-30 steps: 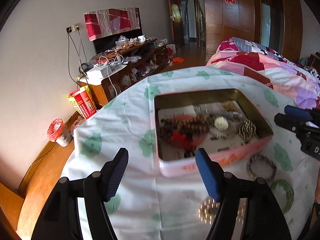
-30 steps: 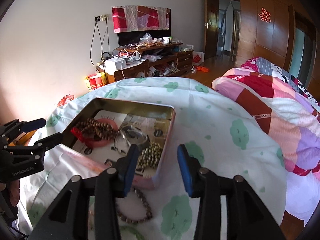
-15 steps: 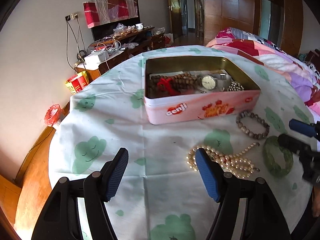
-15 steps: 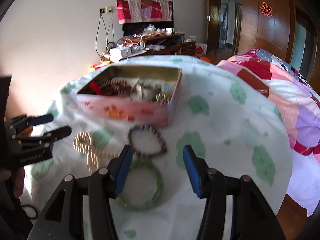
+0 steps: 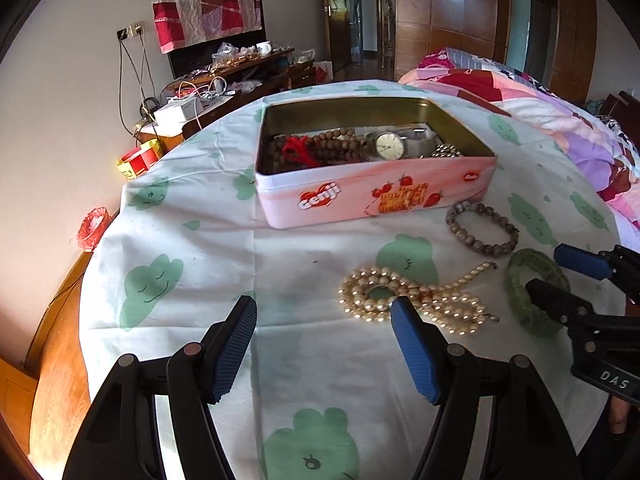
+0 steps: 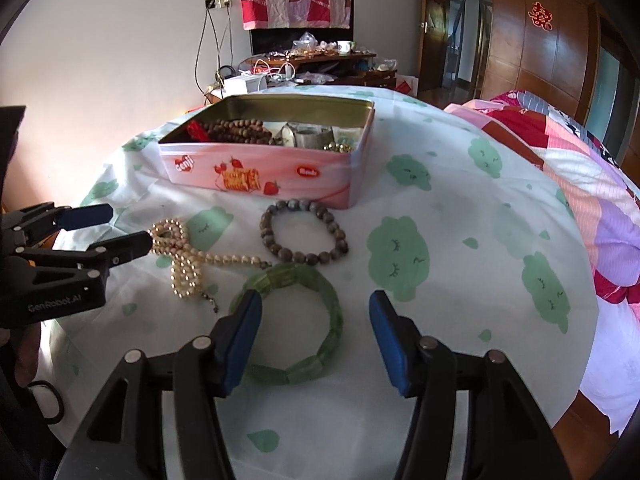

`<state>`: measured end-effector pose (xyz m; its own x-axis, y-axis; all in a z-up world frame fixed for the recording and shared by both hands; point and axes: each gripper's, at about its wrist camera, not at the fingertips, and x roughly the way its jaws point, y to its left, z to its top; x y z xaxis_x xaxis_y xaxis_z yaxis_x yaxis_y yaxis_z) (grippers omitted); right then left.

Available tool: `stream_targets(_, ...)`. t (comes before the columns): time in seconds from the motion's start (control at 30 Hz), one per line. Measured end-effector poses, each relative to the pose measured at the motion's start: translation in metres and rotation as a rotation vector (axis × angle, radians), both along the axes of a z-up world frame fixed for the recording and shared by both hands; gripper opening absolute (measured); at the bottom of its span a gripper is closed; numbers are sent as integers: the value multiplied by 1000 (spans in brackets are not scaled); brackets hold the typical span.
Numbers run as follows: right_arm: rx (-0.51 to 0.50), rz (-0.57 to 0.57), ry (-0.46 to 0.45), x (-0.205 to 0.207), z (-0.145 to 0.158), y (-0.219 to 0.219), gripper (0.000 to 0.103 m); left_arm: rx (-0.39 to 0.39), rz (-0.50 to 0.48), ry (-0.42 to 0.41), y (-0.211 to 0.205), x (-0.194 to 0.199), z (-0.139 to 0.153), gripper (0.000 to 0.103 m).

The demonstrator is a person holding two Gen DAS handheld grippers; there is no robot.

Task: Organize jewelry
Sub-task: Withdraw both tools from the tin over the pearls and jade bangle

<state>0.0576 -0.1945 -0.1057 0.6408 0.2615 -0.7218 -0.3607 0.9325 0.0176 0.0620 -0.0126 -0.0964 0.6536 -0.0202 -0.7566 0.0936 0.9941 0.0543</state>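
A pink open tin [image 5: 372, 196] [image 6: 280, 176] holds wooden beads [image 5: 332, 146], a watch [image 5: 390, 146] and other jewelry. On the cloth in front of it lie a pearl necklace [image 5: 416, 294] [image 6: 188, 256], a grey-brown bead bracelet [image 5: 482, 228] [image 6: 304, 232] and a green bangle [image 5: 536, 292] [image 6: 296, 320]. My left gripper [image 5: 324, 316] is open and empty, its right finger beside the pearls. My right gripper [image 6: 316, 308] is open and empty, low over the green bangle.
The round table carries a white cloth [image 5: 180, 240] with green cloud prints. A bed with a patchwork quilt [image 6: 580, 152] stands to the right. A cluttered TV cabinet [image 5: 224, 88] stands against the far wall. The wooden floor [image 5: 52, 336] lies left of the table edge.
Both grippers have pulled back from above the tin and dropped low toward the table. The loose jewelry in front of the tin now sits before their open fingers.
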Motion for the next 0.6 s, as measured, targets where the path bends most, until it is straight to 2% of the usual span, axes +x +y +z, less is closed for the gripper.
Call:
stream_targets(0.23,-2,-10,4,-1,-3,-2,59,29,26,11,5,6,-8,71)
stream_targets(0.37,-3,-11,5,-1,-2,-1,59,112,72,26,15,10,-11,72)
stream_targets(0.5,-7,-8,3,-2,-3,-1,59,55,113,35,34,14,-11,73)
stream_targets(0.6,-7,-10,2,-2,-4,-1,59,-31,110,29,38,12,-6,73)
